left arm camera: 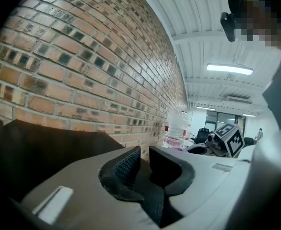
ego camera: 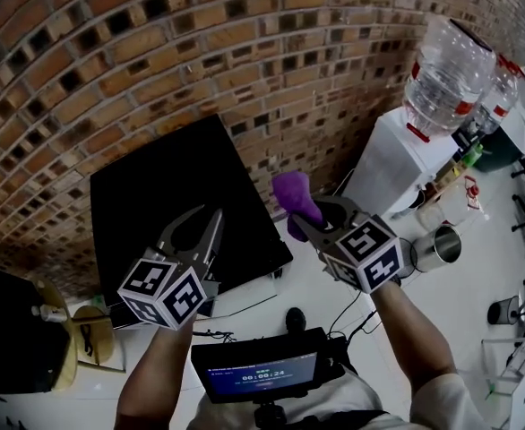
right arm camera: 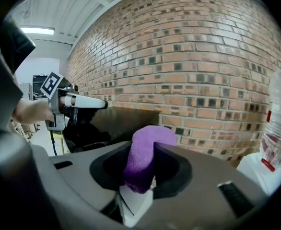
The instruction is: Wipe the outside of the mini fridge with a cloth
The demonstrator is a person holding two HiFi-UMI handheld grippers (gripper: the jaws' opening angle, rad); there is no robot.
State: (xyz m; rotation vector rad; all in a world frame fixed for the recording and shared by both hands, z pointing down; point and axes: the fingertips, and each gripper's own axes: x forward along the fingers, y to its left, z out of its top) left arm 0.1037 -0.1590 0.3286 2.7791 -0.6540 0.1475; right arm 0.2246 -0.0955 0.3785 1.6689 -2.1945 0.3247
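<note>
The black mini fridge (ego camera: pixel 177 200) stands against the brick wall, seen from above. My right gripper (ego camera: pixel 309 220) is shut on a purple cloth (ego camera: pixel 296 202) and hangs just off the fridge's right front corner. In the right gripper view the cloth (right arm camera: pixel 145 152) is folded between the jaws, with the fridge (right arm camera: pixel 126 119) beyond it. My left gripper (ego camera: pixel 207 222) hovers over the fridge's front edge. Its jaws stand a narrow gap apart with nothing between them (left arm camera: pixel 144 153). The fridge top (left arm camera: pixel 40 143) lies dark to its left.
A brick wall (ego camera: pixel 155 61) runs behind the fridge. To the right stand a white water dispenser (ego camera: pixel 392 159) with a large bottle (ego camera: pixel 446 74) and a metal cup (ego camera: pixel 437 247). A dark object (ego camera: pixel 12 339) sits at lower left. Cables lie on the white floor (ego camera: pixel 334 312).
</note>
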